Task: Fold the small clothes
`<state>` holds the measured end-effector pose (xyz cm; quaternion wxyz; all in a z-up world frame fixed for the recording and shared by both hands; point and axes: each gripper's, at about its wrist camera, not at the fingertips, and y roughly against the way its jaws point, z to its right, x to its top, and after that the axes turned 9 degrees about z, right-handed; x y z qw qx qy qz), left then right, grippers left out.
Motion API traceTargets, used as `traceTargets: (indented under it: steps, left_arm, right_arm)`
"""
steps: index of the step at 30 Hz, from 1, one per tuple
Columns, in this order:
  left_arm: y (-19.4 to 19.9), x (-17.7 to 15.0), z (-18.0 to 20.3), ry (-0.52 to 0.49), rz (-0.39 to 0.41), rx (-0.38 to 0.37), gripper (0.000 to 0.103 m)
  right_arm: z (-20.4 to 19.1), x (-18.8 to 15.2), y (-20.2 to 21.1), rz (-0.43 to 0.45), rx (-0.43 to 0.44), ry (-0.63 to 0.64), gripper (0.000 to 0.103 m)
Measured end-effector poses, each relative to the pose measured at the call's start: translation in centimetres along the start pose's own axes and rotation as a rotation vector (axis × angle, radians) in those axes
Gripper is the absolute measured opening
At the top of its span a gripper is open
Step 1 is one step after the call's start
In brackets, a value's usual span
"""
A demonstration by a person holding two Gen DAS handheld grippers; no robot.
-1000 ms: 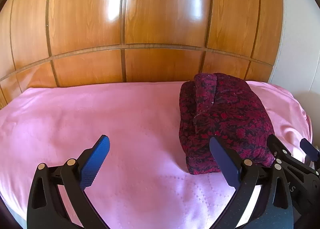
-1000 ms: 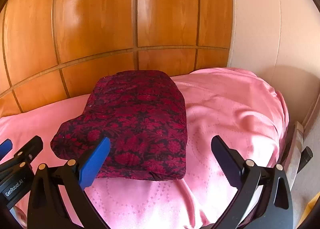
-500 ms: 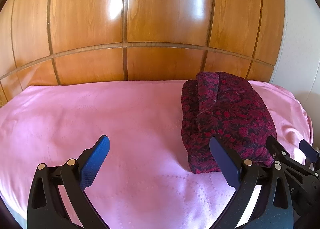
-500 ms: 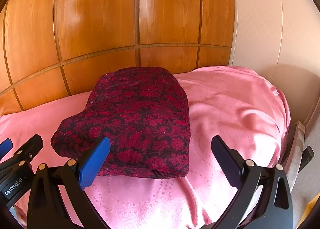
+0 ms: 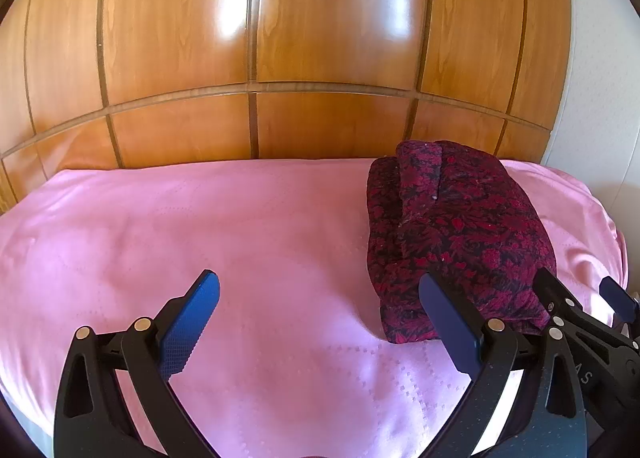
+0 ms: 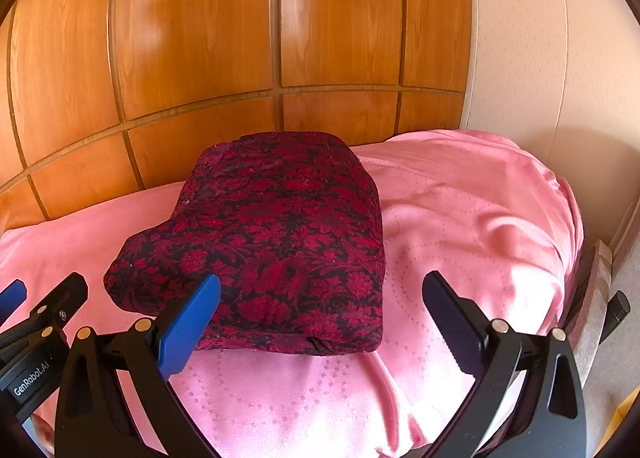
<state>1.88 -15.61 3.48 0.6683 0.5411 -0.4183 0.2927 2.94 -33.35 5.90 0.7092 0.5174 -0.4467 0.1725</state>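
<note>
The dark red and black floral-patterned folded garment [image 6: 272,242] lies as a thick, roughly rectangular bundle on the pink quilted bedspread [image 6: 460,217], close to the bed's far edge and toward its right end. In the left wrist view the bundle [image 5: 460,234] shows layered folds along its left side. The left gripper [image 5: 318,322] hangs above bare bedspread [image 5: 200,225] near the front edge, its blue-padded fingers spread wide with nothing between them, the garment just beside its right finger. The right gripper [image 6: 320,318] is likewise spread and empty at the bundle's near edge. The glossy orange-brown wooden panelled wall [image 5: 320,37] rises behind the bed's far edge; a cream wall [image 6: 540,57] stands at its right end.
</note>
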Motion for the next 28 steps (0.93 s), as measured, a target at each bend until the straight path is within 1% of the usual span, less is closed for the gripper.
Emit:
traceTargets:
  steps: [17, 28]
  left_arm:
    - [0.27, -0.14, -0.12, 0.012, 0.014, 0.002, 0.099]
    - [-0.09, -0.29, 0.05, 0.007, -0.004, 0.009, 0.099]
  right_arm:
    - [-0.23, -0.19, 0.25, -0.001, 0.0, -0.001, 0.101]
    - [0.42, 0.21, 0.29, 0.015, -0.004, -0.022, 0.101]
